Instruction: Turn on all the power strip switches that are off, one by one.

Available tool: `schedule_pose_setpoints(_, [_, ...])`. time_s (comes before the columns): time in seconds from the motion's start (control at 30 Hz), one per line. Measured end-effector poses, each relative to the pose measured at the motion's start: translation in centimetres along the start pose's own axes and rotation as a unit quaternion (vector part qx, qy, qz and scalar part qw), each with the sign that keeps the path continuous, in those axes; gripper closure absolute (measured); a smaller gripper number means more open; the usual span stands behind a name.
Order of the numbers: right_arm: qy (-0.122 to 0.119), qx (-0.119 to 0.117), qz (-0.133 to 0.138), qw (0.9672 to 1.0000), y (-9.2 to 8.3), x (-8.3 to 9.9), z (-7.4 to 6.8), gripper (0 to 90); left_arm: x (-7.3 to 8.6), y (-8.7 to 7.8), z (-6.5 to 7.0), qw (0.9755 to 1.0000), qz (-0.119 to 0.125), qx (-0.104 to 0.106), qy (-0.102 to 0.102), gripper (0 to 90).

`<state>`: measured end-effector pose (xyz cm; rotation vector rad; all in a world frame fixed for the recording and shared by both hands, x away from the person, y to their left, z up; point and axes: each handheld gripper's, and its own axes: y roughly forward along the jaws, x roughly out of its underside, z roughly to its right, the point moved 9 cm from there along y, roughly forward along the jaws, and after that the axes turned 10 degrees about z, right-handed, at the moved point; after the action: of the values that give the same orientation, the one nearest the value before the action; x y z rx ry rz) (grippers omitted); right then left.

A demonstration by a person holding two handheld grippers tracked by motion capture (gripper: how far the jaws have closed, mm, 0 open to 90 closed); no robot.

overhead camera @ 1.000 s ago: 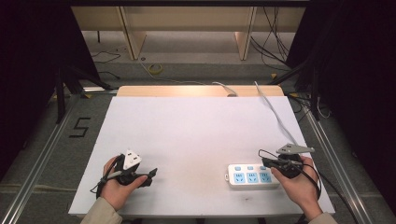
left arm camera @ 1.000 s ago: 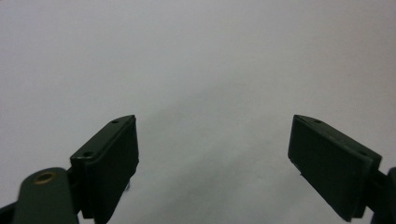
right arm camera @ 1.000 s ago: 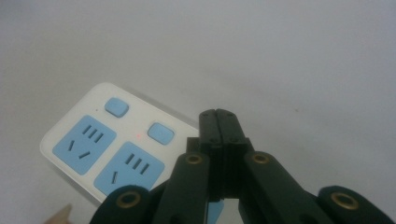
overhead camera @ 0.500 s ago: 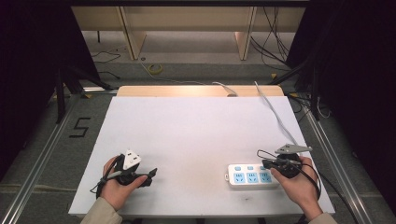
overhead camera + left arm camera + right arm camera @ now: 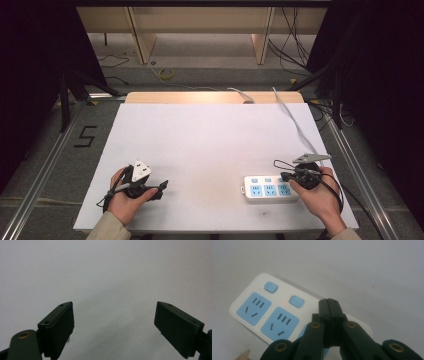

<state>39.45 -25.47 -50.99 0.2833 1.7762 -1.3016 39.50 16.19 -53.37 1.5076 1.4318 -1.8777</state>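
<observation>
A white desk carried a white power strip with blue sockets near its front right corner, lying lengthwise along the front edge. The right tongs, held in the person's right hand, hung over the right end of the power strip with their jaws pressed together and nothing between them. In the right gripper view the closed tips of the right tongs sat above the third socket of the power strip, just beside one of its blue buttons; whether the tips touched the strip could not be told. A small red light glowed between the two buttons that showed. The strip's white cable ran from its right end toward the back right corner of the desk and off the edge. The left tongs, held in the left hand, rested near the front left corner, well apart from the power strip. In the left gripper view the left tongs were spread wide over bare desk, holding nothing.
</observation>
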Motion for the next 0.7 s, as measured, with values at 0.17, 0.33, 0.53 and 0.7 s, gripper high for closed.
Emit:
schedule_pose_setpoints(0.17, [0.000,-0.001,-0.007,1.0000,0.04,-0.14,-0.03,90.0,0.01,-0.01,-0.01,1.0000,-0.001,0.000,0.001,15.9])
schedule_pose_setpoints(0.33, [0.004,-0.001,-0.019,0.9998,0.21,-0.10,-0.06,90.0,0.04,-0.02,0.00,1.0000,-0.002,0.000,0.003,15.9])
schedule_pose_setpoints(0.53, [0.006,0.002,-0.030,0.9995,0.44,-0.18,0.07,90.0,0.05,0.00,0.00,1.0000,-0.003,0.000,0.003,15.9])
schedule_pose_setpoints(0.7, [0.001,0.003,-0.034,0.9994,0.71,-0.21,0.04,90.0,0.03,0.01,0.04,1.0000,-0.002,0.000,0.004,15.9])
